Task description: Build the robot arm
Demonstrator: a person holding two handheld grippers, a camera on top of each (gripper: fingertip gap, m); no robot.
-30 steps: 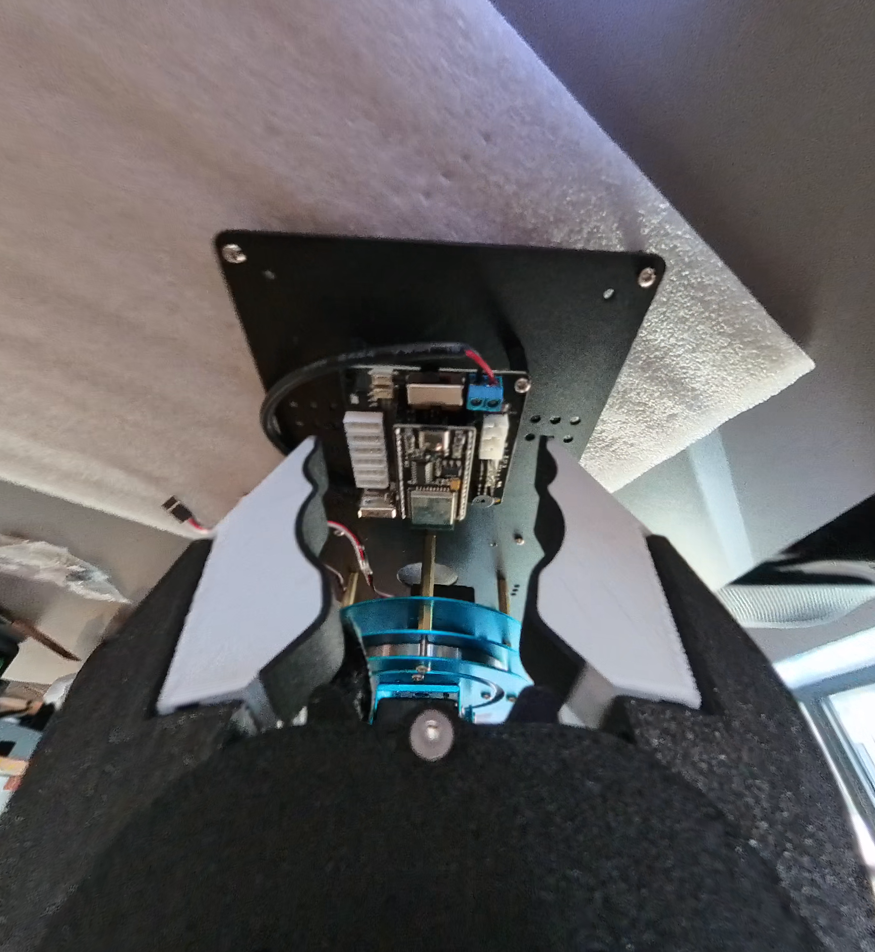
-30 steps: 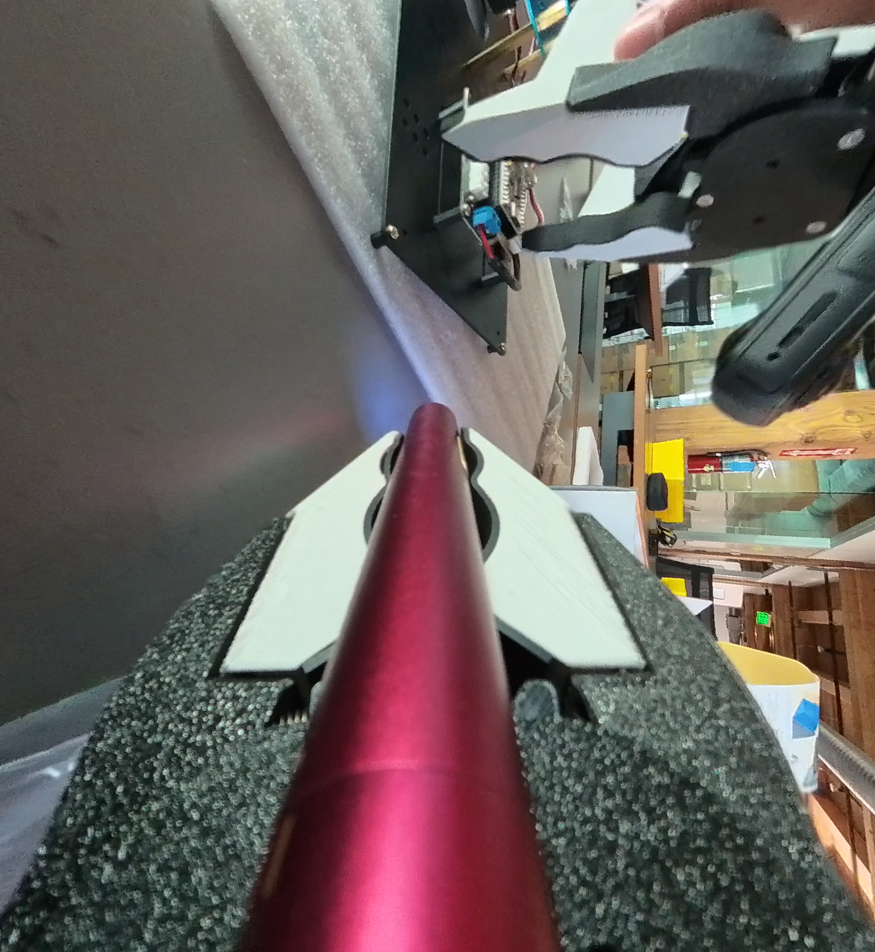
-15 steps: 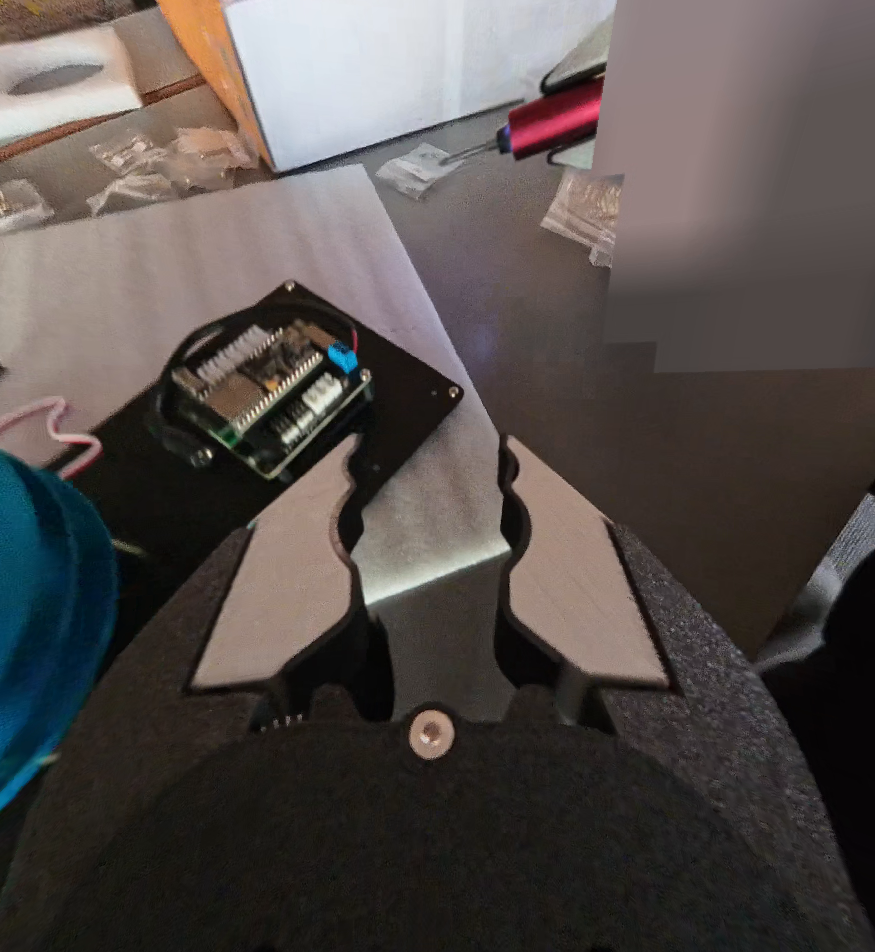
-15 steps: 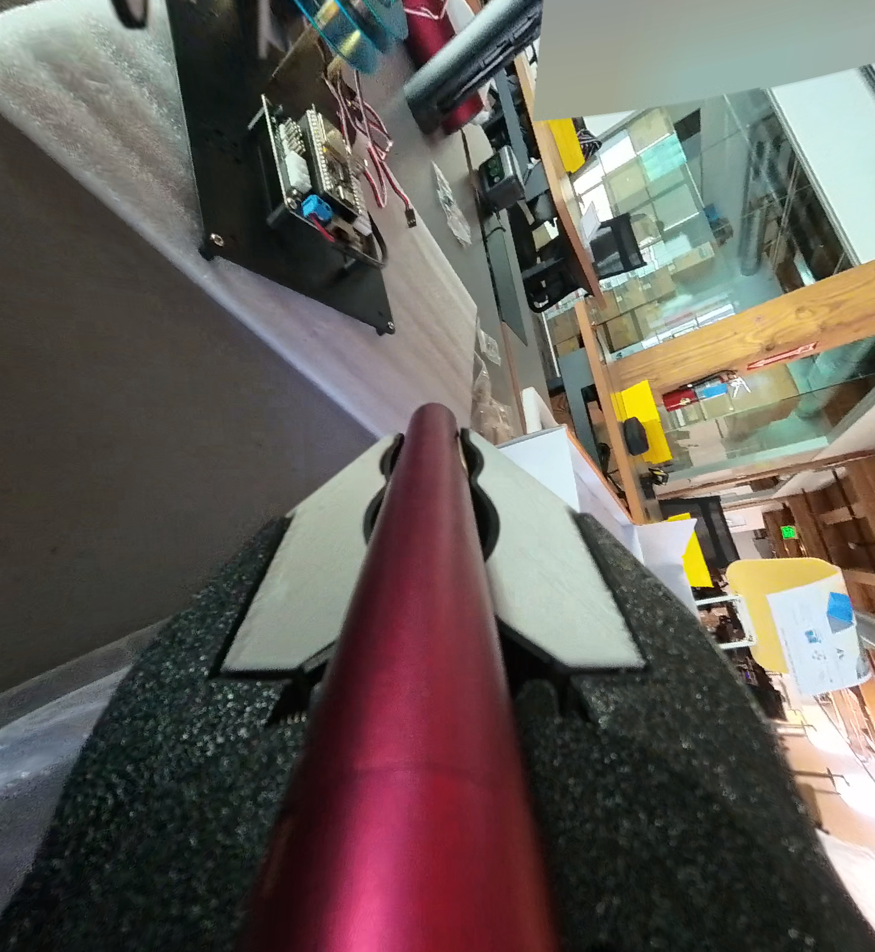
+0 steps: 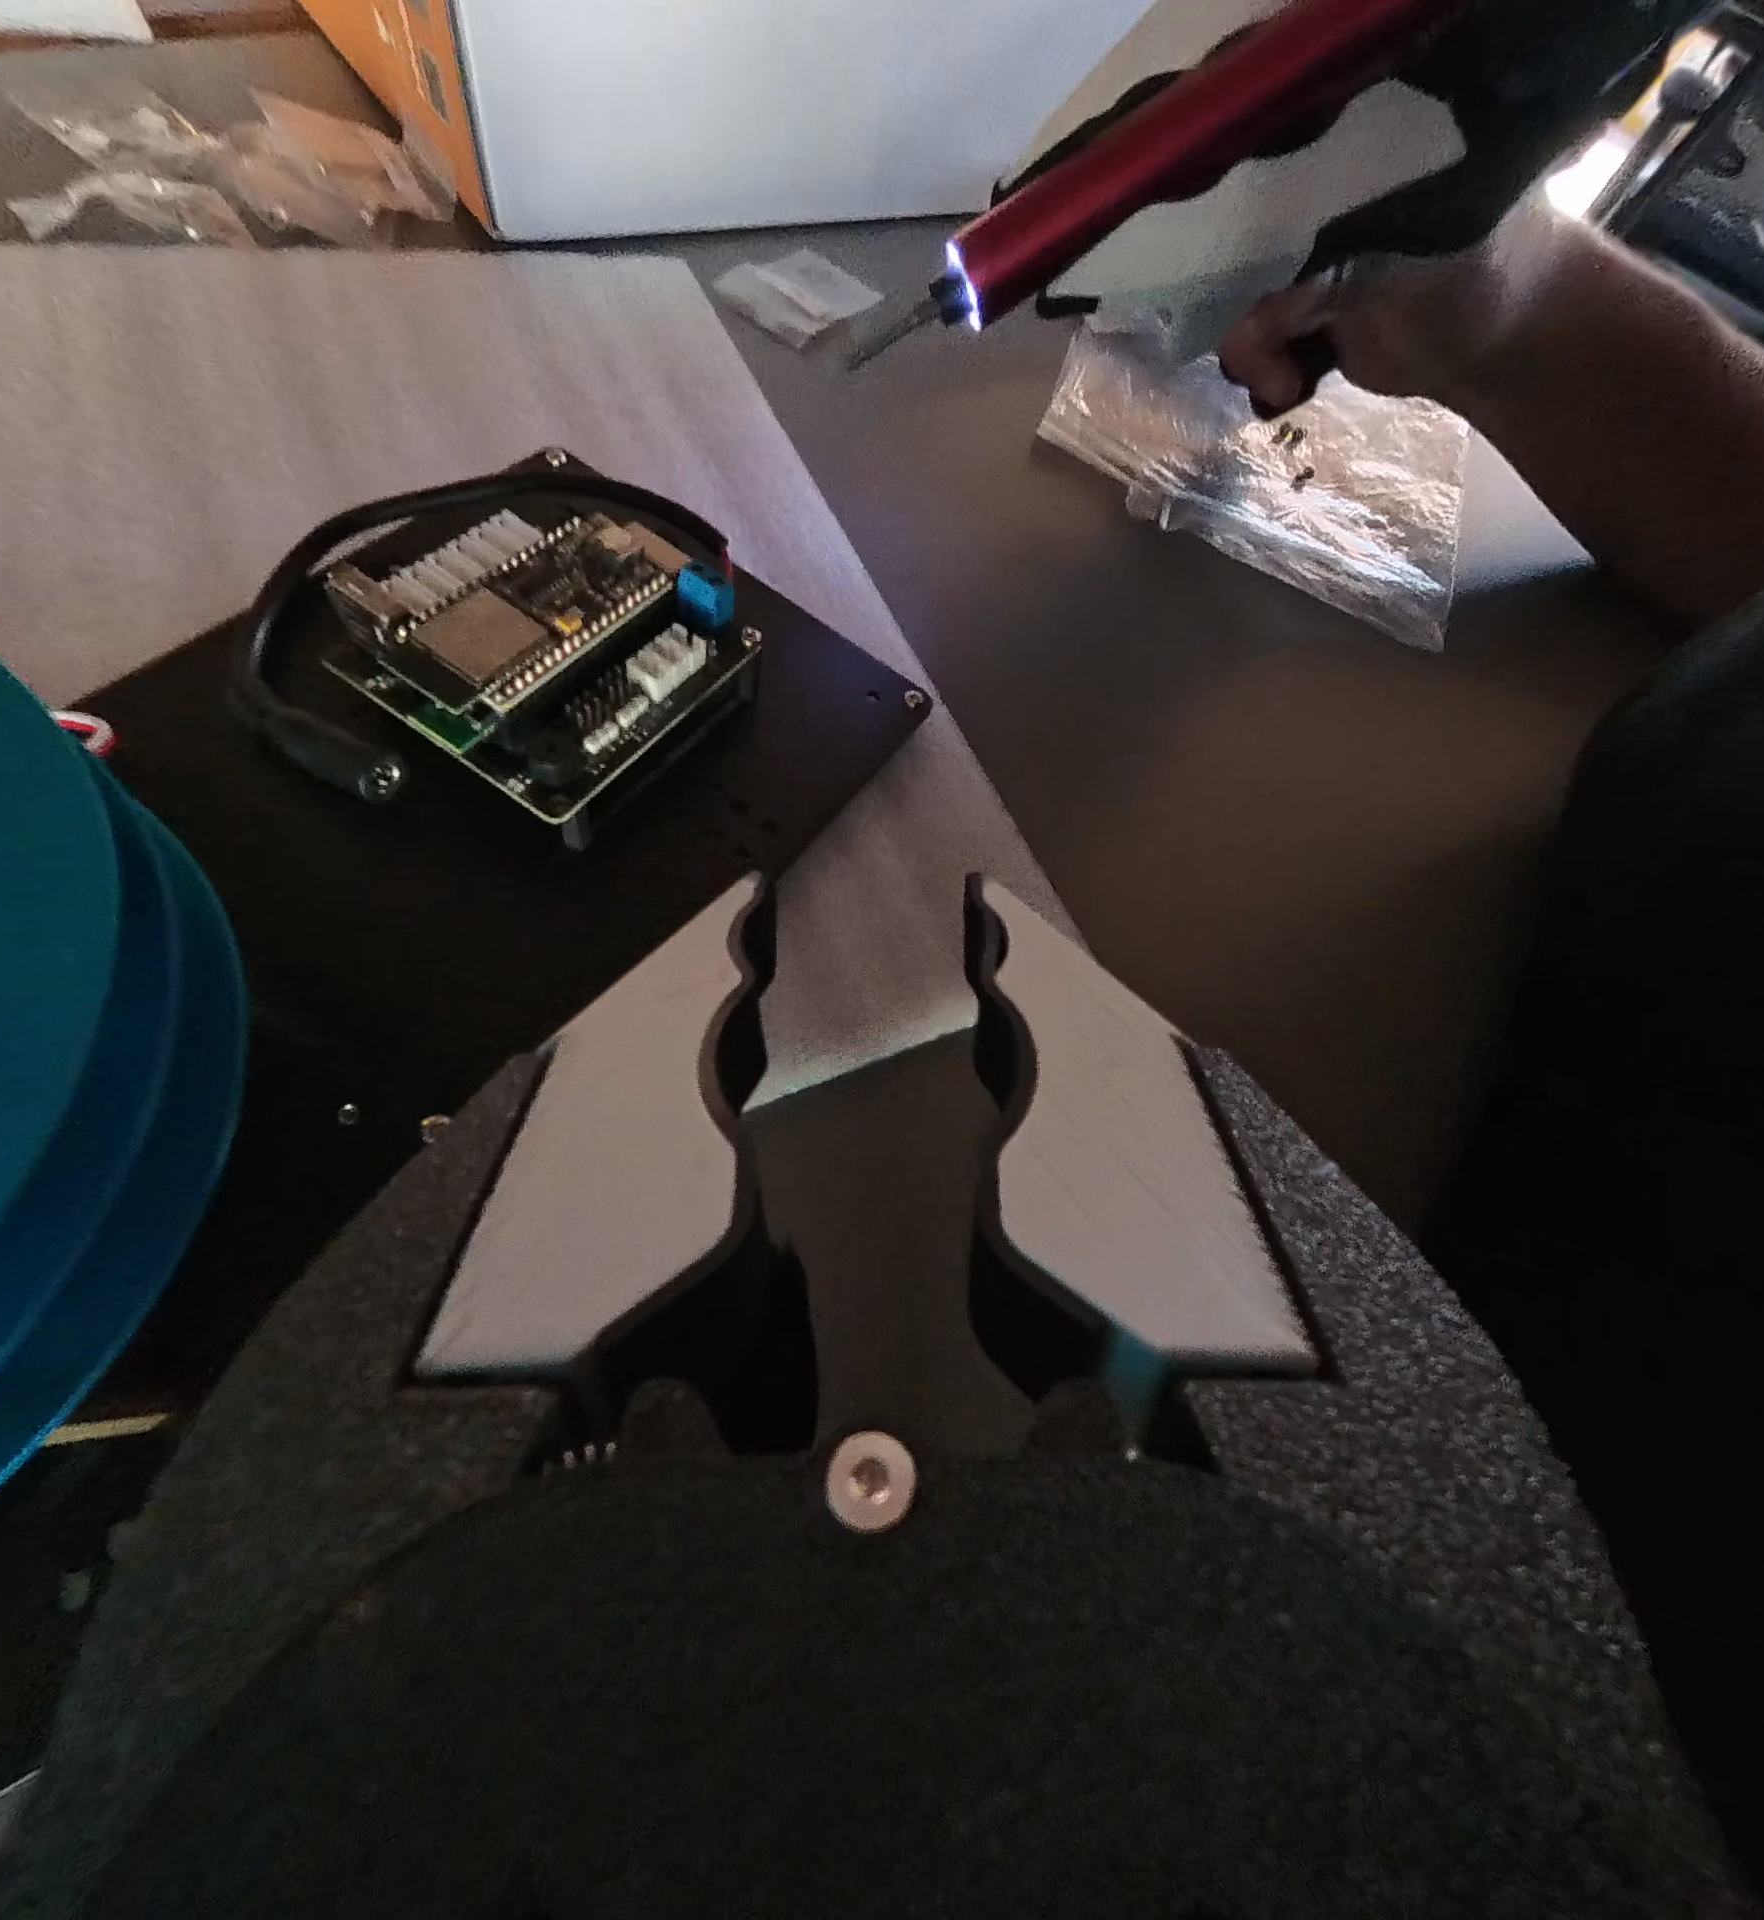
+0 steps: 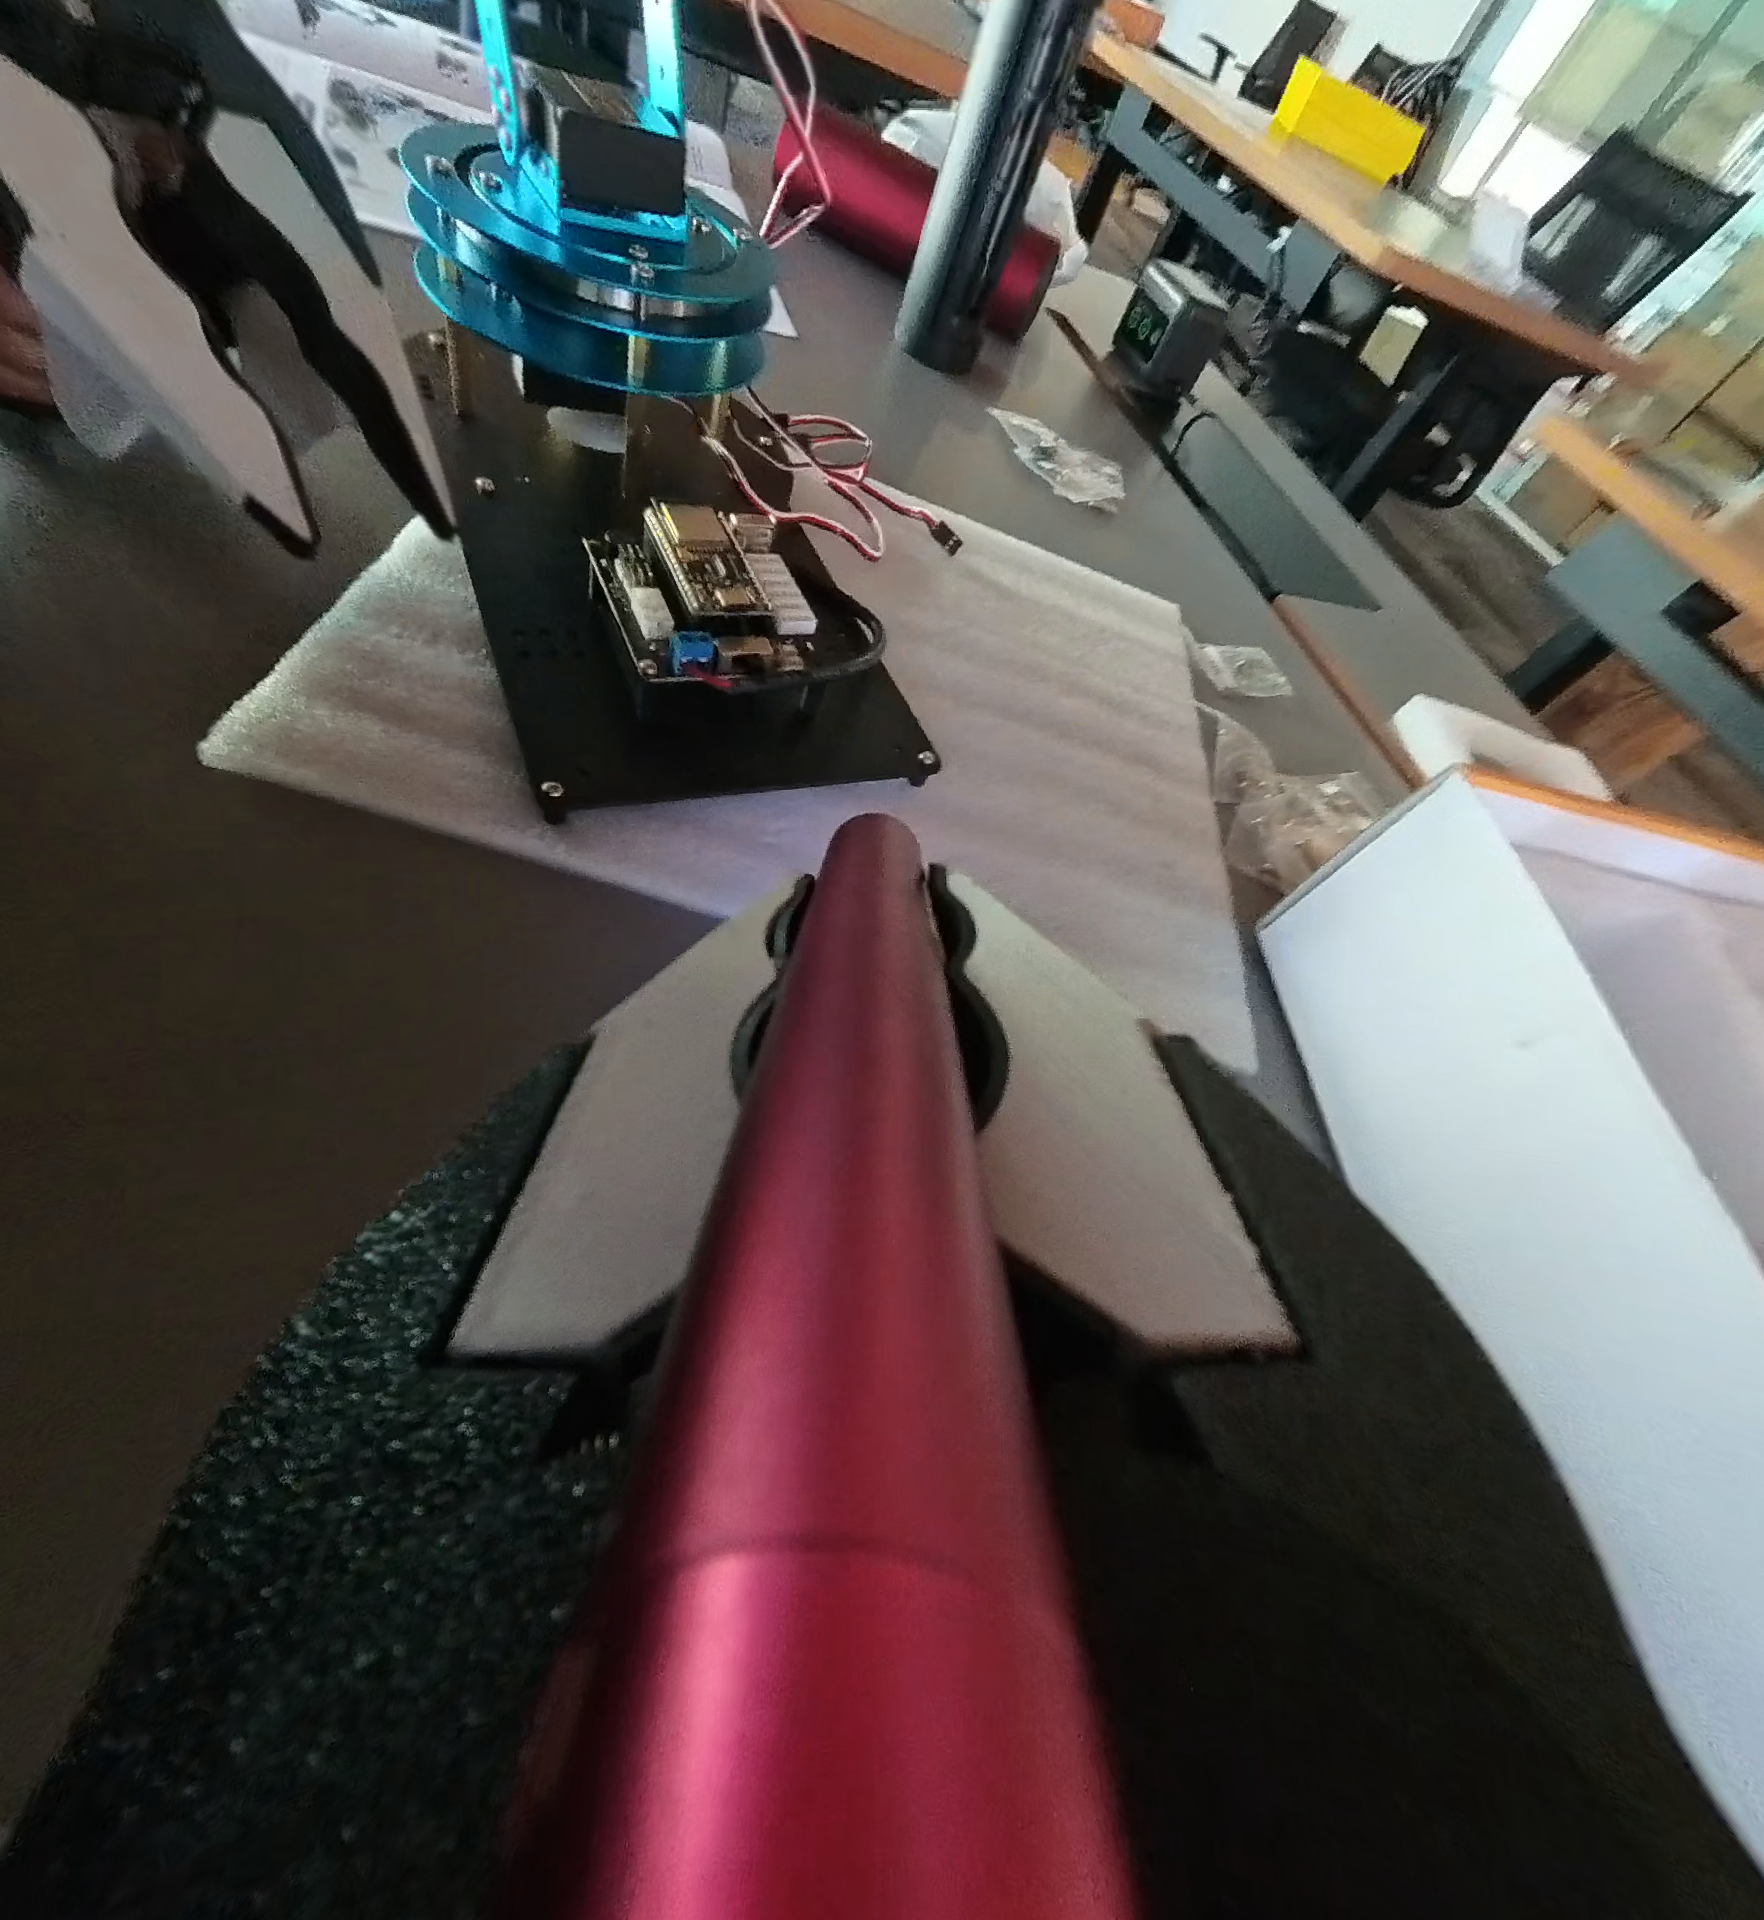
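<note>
Dark grey-brown tabletop [image 6: 182, 1039] carries white foam sheet [image 6: 1044, 727], spread flat. Black rectangular base plate [image 6: 587, 727] rests on foam sheet. Directly on tabletop: clear plastic bags of small hardware [image 6: 1060, 462] beyond foam sheet, crinkled clear bag [image 5: 1273, 499] near foam sheet's edge (a few small dark screws inside), small white packet [image 5: 795, 291], white box with orange side [image 5: 712, 114] (upper edge cropped), dark red cylinder [image 6: 899, 208] lying on its side at far end.
</note>
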